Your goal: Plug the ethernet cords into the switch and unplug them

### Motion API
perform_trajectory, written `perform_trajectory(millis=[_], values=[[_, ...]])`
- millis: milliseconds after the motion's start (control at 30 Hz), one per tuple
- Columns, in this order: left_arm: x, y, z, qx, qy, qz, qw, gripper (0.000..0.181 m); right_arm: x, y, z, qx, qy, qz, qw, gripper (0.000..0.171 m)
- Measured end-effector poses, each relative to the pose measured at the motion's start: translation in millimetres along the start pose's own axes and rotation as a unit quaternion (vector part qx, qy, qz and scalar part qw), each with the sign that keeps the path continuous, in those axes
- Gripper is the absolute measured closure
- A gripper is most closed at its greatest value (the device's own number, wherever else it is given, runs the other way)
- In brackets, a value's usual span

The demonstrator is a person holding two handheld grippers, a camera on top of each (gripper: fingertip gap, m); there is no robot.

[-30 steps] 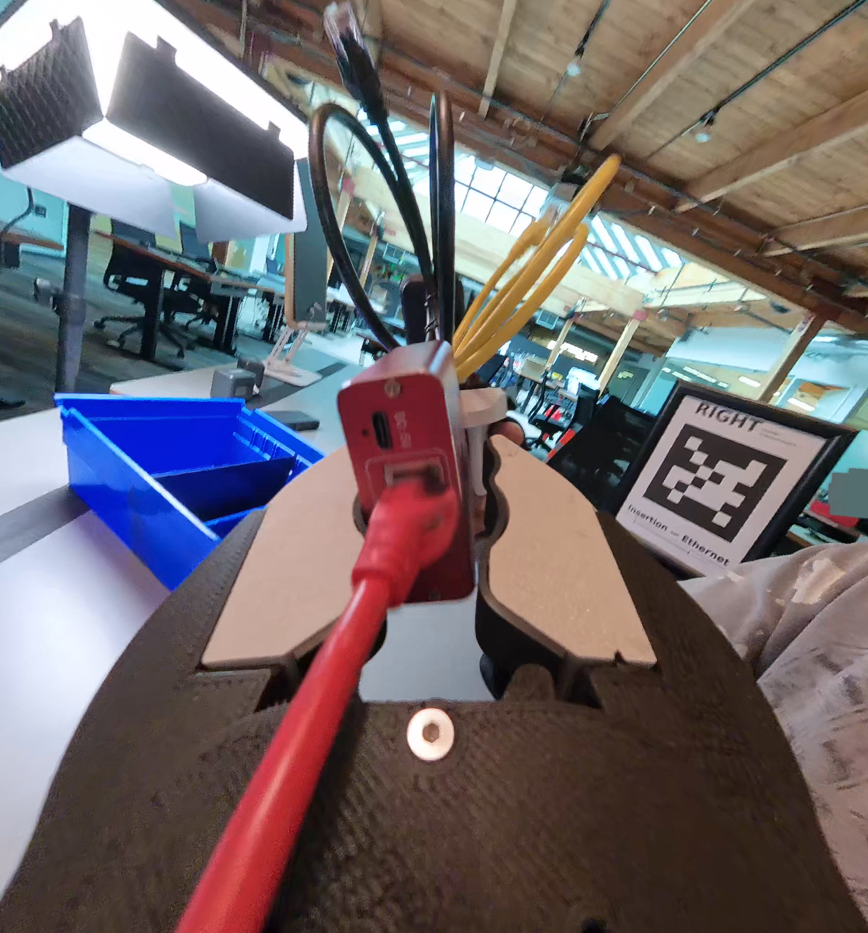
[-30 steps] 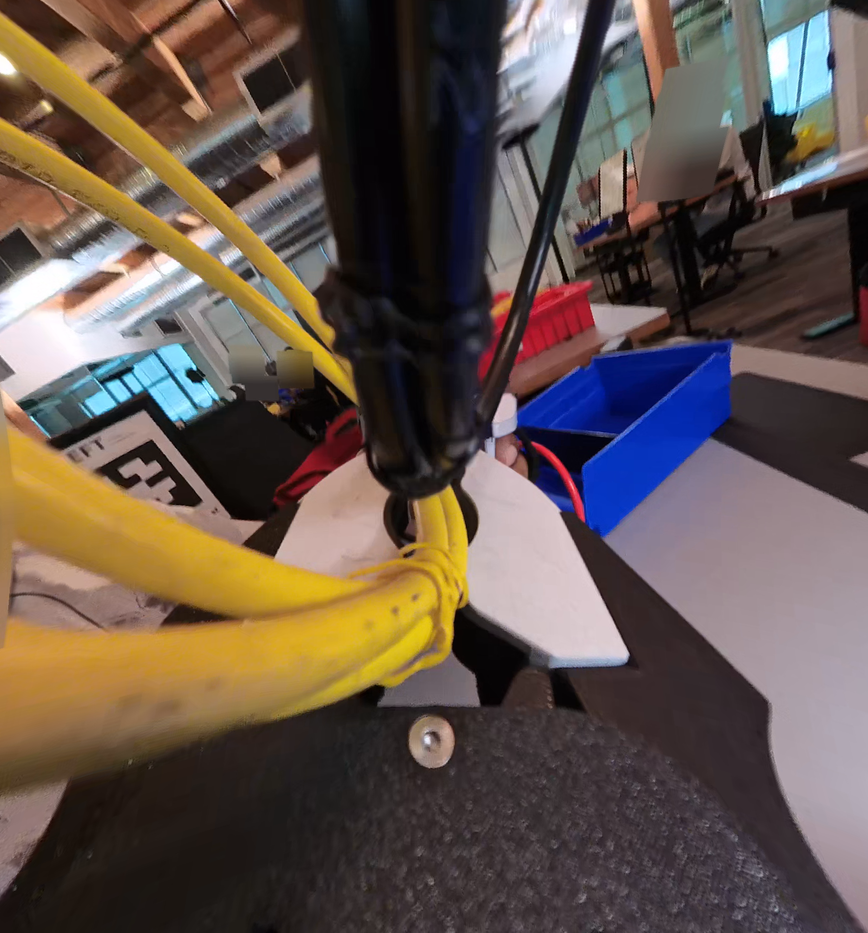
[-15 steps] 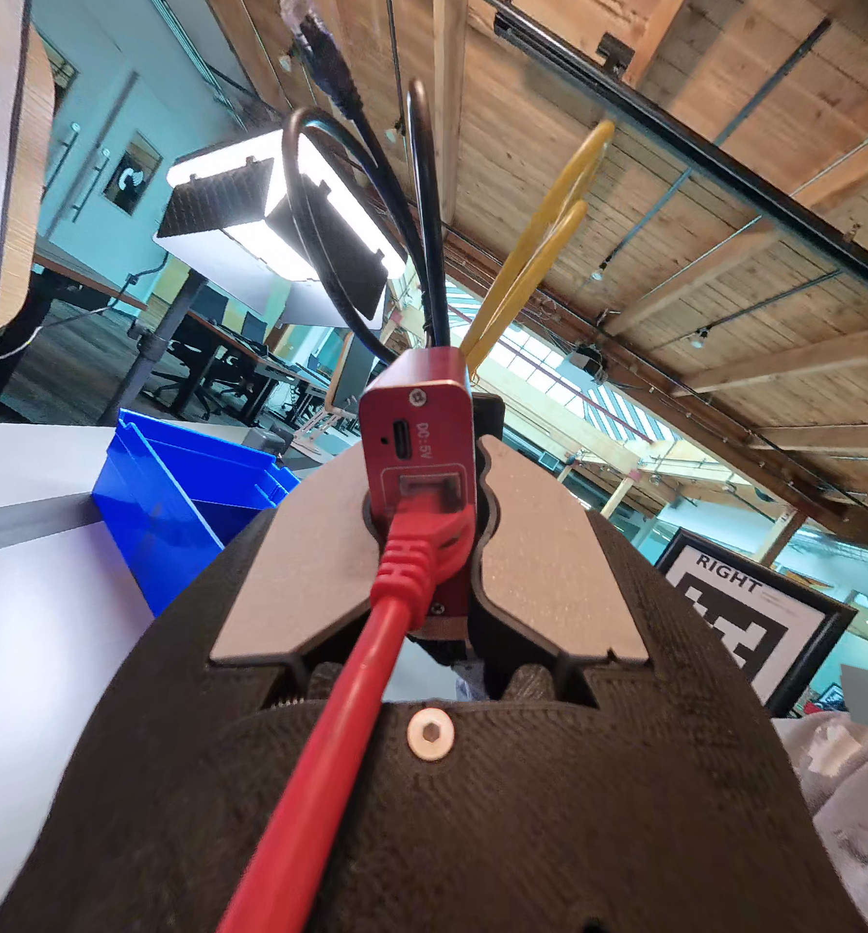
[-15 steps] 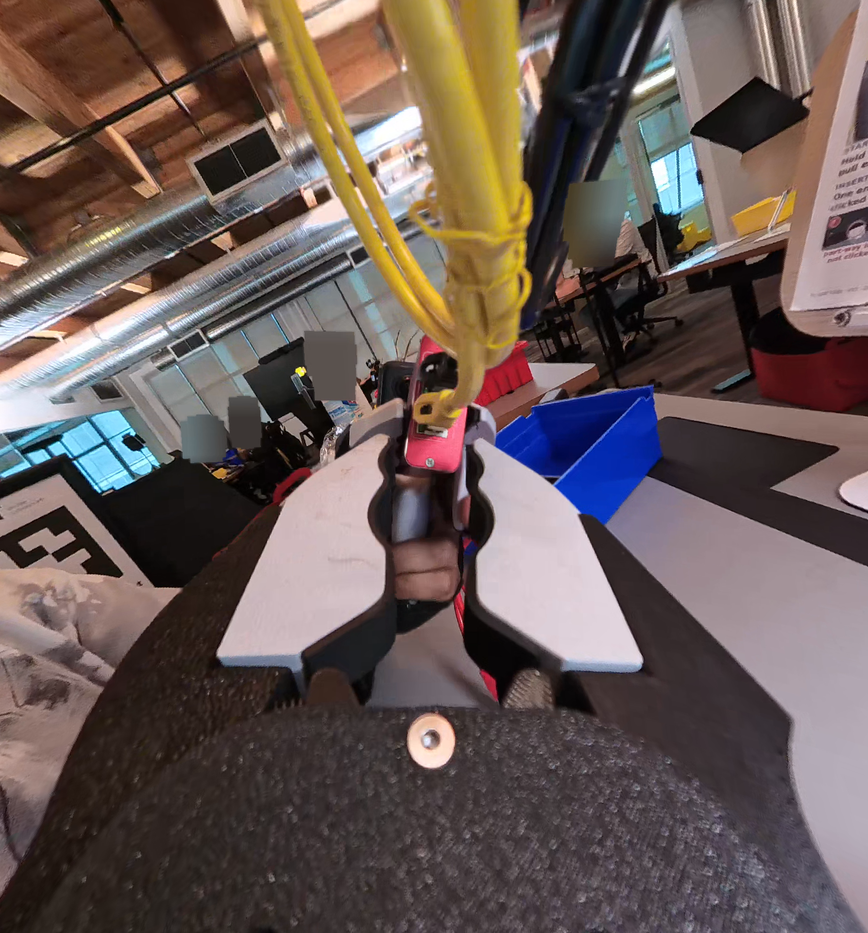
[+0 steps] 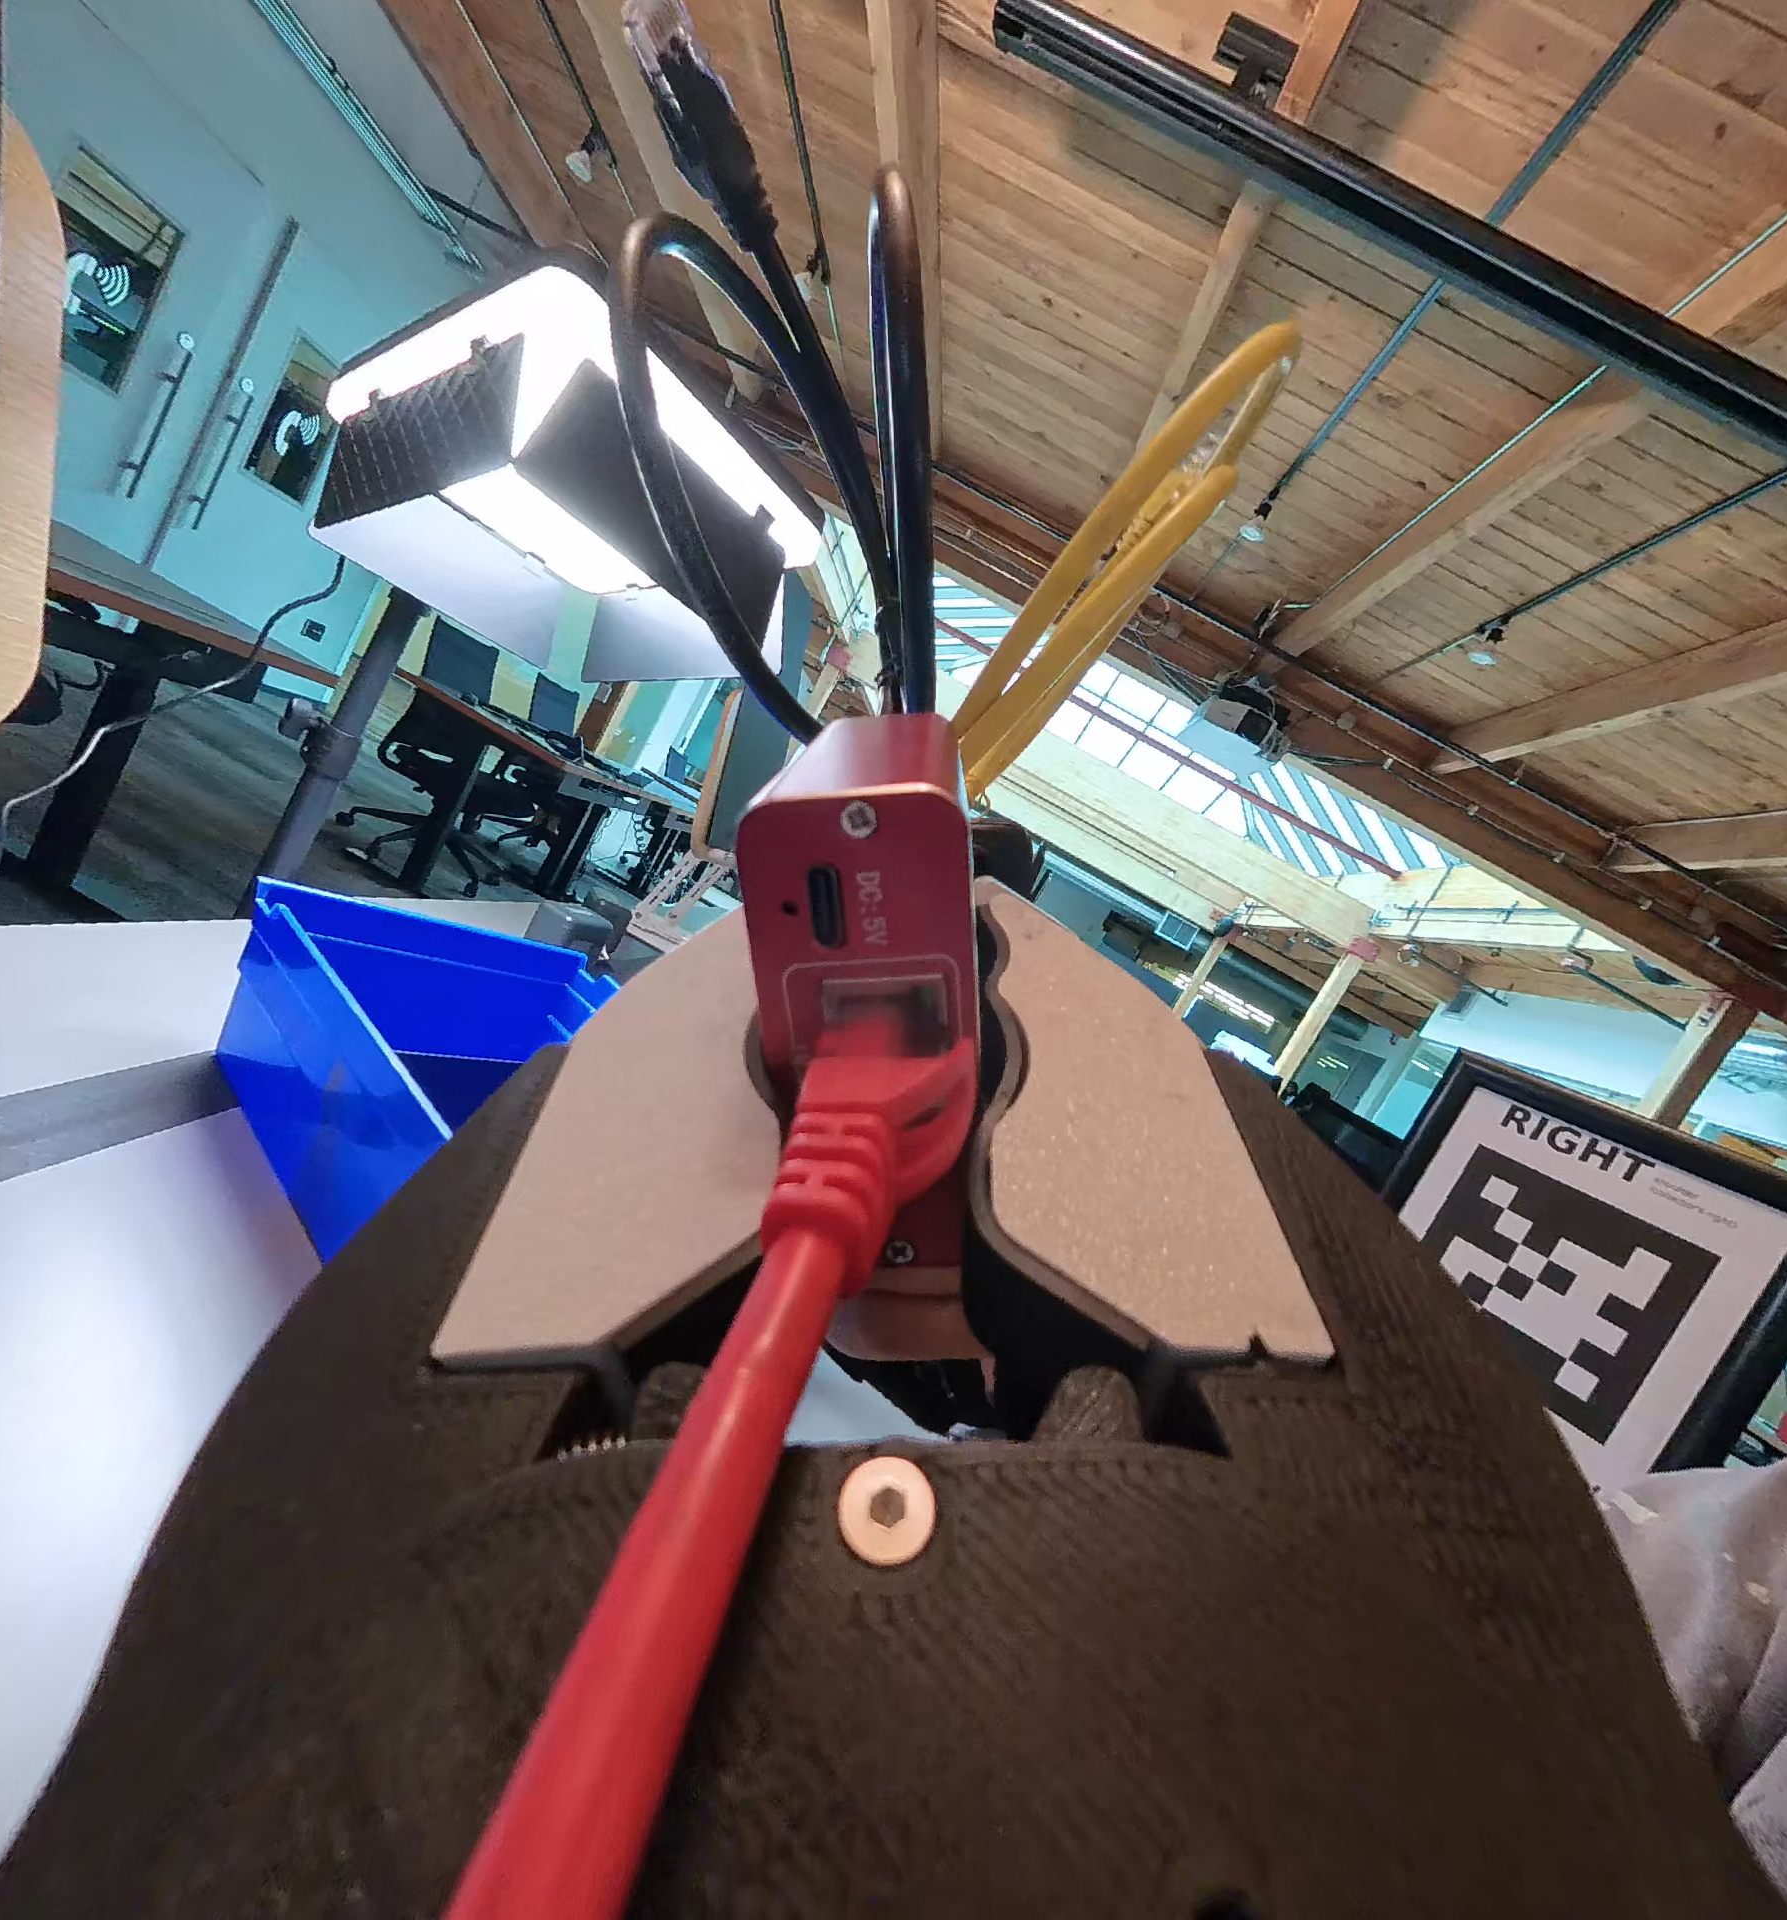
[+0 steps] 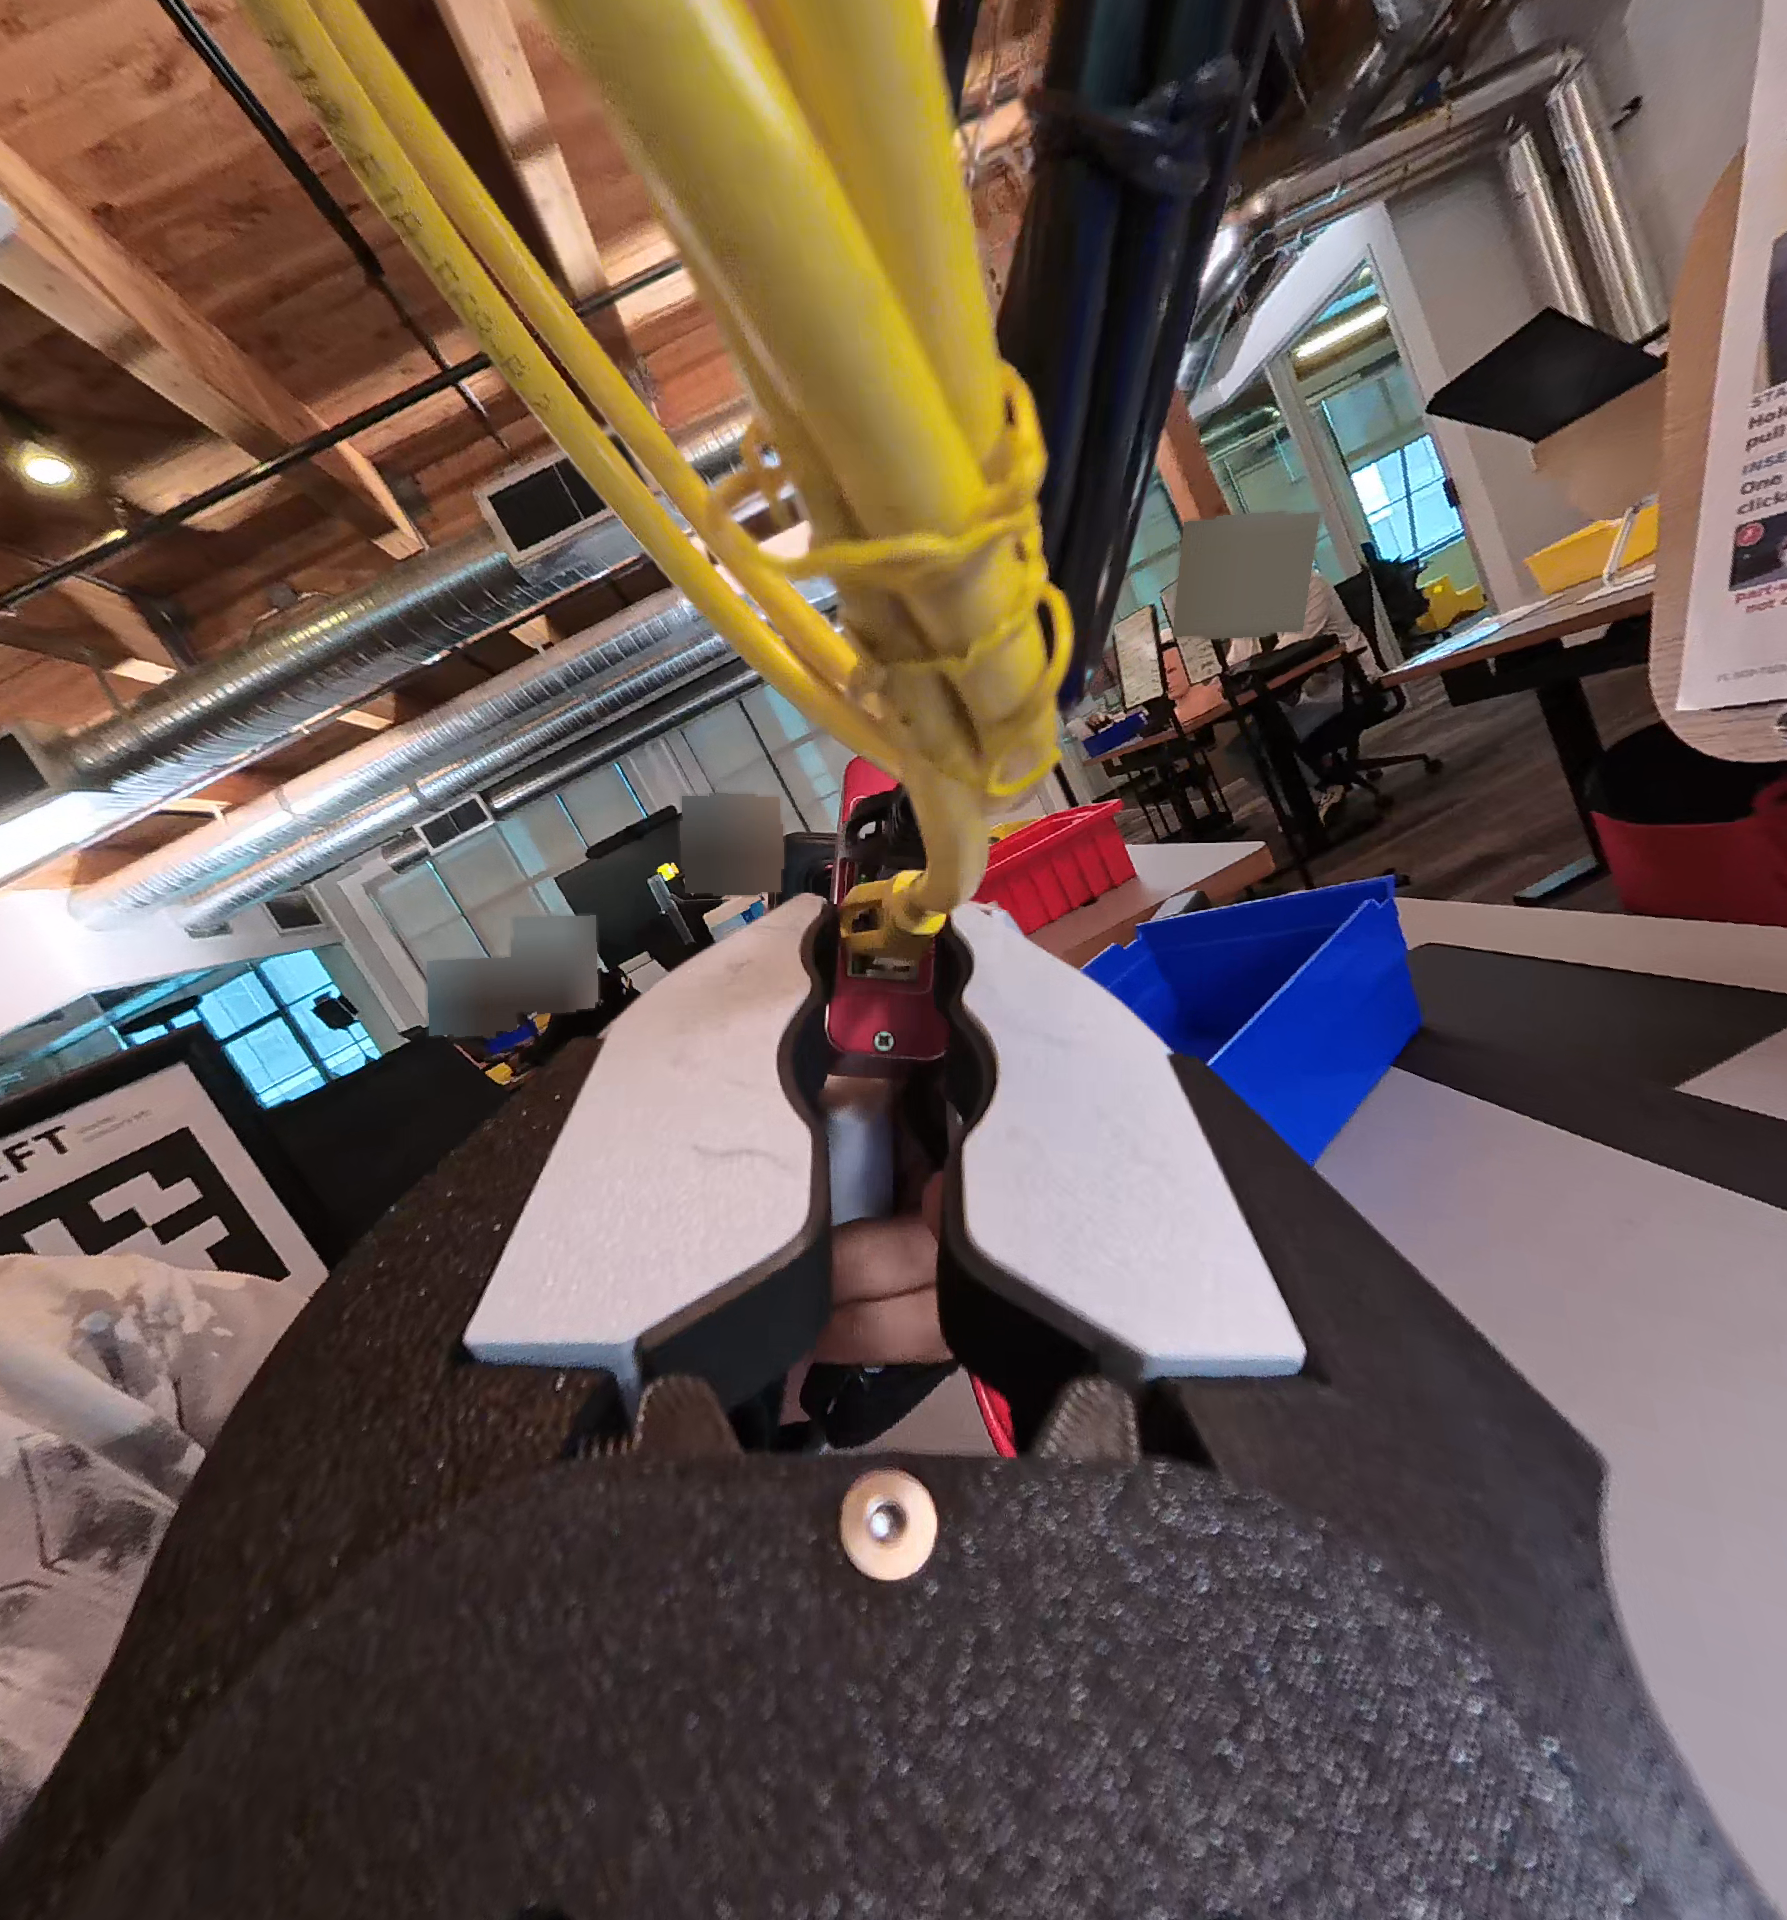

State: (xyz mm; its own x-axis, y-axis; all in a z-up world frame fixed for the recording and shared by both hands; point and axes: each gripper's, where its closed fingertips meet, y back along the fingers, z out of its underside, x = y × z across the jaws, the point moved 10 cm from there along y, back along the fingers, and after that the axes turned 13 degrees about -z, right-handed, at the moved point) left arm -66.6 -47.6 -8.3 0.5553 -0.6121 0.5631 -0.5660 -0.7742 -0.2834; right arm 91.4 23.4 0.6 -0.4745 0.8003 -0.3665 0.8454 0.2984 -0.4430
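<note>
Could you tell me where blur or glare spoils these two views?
Left wrist view: the studio light panel blows out to white, and the red cord softens near the lens. Right wrist view: the yellow cords are blurred close up; the red switch stays sharp.

Upright red switch (image 5: 858,935), red cord (image 5: 764,1403) plugged in; yellow cord (image 6: 899,904) seemingly too

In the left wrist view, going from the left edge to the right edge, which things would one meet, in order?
Blue bin → lit lamp panel → black cord → red switch → yellow cord → framed marker sign.
</note>
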Motion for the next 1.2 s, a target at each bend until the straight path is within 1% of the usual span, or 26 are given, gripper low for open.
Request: perform_trajectory(millis=[200, 467, 733, 833, 1000, 1200], values=[[3, 0, 1, 0.002, -0.008, -0.001, 1.0, 0.15, 0, 3, -3, -0.02, 0.006, -0.01, 1.0, 0.154], [7, -2, 0, -0.019, -0.013, 0.017, 1.0, 0.15, -5, 7, -11, -0.063, 0.015, -0.033, 0.997, 0.155], [6, -2, 0, -0.026, -0.016, 0.008, 1.0, 0.15, -3, 8, -12, -0.074, 0.012, -0.02, 0.997, 0.155], [8, 0, 1, -0.018, -0.041, -0.012, 0.999, 0.15, -3, 7, -12, -0.091, 0.036, 0.0, 0.995, 0.155], [13, 1, 2, -0.005, -0.077, -0.022, 0.997, 0.151, -6, 8, -13, -0.099, 0.06, -0.005, 0.993, 0.156], [18, 4, -5, 0.008, -0.1, -0.006, 0.995, 0.151, -11, 4, -14, -0.101, 0.062, -0.014, 0.993, 0.157]])
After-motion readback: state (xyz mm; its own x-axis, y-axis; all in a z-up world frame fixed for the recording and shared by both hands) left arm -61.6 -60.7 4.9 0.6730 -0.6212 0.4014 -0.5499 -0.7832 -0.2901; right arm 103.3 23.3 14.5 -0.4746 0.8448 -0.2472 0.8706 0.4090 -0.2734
